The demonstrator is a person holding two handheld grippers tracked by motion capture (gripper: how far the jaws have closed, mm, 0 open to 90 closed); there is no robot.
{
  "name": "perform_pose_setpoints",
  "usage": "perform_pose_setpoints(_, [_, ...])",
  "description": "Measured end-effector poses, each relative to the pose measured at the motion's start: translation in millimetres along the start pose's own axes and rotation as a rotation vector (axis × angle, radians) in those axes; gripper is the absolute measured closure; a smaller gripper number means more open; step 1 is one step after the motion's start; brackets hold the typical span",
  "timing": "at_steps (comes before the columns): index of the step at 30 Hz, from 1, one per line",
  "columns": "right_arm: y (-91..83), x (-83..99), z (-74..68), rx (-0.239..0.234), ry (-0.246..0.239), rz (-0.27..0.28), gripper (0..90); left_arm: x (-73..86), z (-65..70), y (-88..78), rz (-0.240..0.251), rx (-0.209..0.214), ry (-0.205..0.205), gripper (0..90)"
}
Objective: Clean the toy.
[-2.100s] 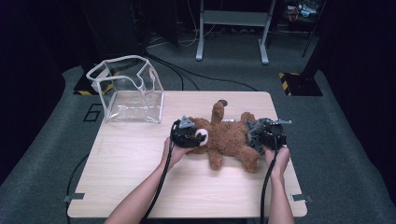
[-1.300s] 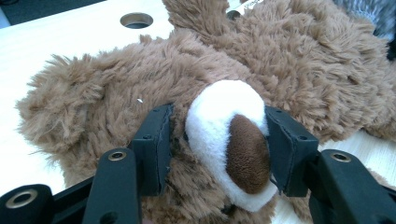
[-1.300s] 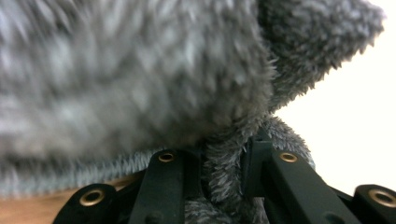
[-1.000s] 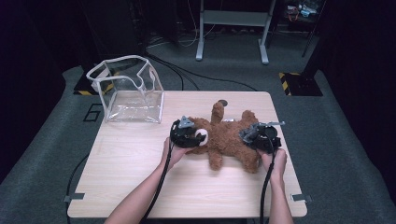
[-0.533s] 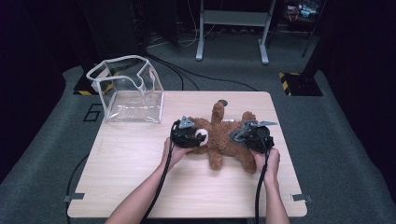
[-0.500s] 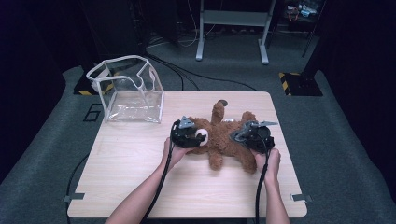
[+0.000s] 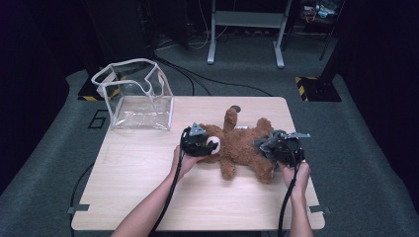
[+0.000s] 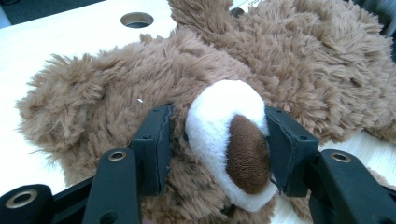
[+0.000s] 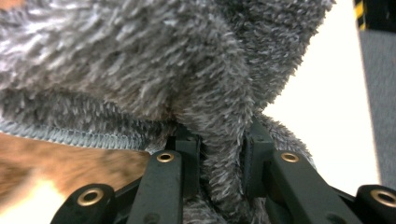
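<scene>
2 grippers: both on 1 plush toy, 1 at each end of it.
Bag: a clear plastic bag (image 7: 136,96) with white edging stands open on the table (image 7: 148,197), well apart from the left gripper, beyond it and to its left.
Left gripper: the left gripper (image 7: 200,143) lies low over the table at the toy's head end, held by the left hand (image 7: 184,162).
Left jaws: in the left gripper view the left gripper (image 8: 217,147) has its 2 black jaws set on either side of the white muzzle (image 8: 229,135), pads pressed into the fur, pinching the snout with its brown nose between them.
Toy: the brown teddy bear (image 7: 242,145) lies flat on the table between the 2 grippers, head at the left gripper, legs toward the right 1, 1 limb sticking up toward the far edge.
Toy up close: in the left gripper view the teddy bear (image 8: 289,60) spreads away beyond the jaws, with a round hole (image 8: 137,19) in the tabletop farther off.
Right gripper: the right gripper (image 7: 276,148) sits at the toy's leg end, held from below by the right hand (image 7: 295,175).
Right jaws: in the right gripper view the right gripper (image 9: 222,163) stands nearly closed, squeezing a fold of grey fuzzy fabric (image 9: 140,60) that bunches up just ahead of it.
Grey fabric: seen from above the grey fabric (image 7: 264,145) lies on the bear's lower part, touching the right gripper.
</scene>
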State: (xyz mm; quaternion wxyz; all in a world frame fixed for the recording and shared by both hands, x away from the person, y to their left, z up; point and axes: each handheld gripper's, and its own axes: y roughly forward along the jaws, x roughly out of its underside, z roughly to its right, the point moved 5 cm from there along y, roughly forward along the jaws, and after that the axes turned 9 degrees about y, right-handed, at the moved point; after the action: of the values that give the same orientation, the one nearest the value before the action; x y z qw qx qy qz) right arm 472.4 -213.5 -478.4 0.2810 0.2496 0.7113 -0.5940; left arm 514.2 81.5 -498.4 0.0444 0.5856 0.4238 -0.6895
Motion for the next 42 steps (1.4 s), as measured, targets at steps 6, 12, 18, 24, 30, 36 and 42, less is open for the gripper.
perform_pose_setpoints(6, [-33.1,-7.0,-23.3,-0.063,-0.061,0.059,72.2,-0.2,0.3,0.1,-0.002,0.000,-0.001,46.4])
perform_pose_setpoints(12, [-4.1,2.2,-47.2,-0.062,-0.093,-0.020,72.0,-0.5,1.0,0.3,0.002,-0.003,-0.004,46.4])
perform_pose_setpoints(18, [2.5,11.0,-41.8,-0.010,-0.109,-0.051,72.3,-0.5,1.7,0.0,0.000,-0.002,-0.003,46.4])
perform_pose_setpoints(24, [-14.1,33.9,-17.3,0.019,-0.111,-0.121,72.6,-0.3,1.6,0.3,0.002,-0.001,-0.005,46.4])
perform_pose_setpoints(30, [-28.7,39.1,-3.8,0.027,-0.078,-0.103,72.1,-0.2,1.1,0.5,0.003,0.000,-0.007,46.4])
perform_pose_setpoints(36, [-28.6,14.2,-37.5,-0.054,-0.101,0.000,71.6,-0.4,1.4,0.3,0.001,-0.003,-0.004,46.4])
perform_pose_setpoints(42, [2.8,17.2,-47.1,0.000,-0.148,-0.042,71.7,-0.3,2.0,-0.4,-0.005,-0.001,0.002,46.4])
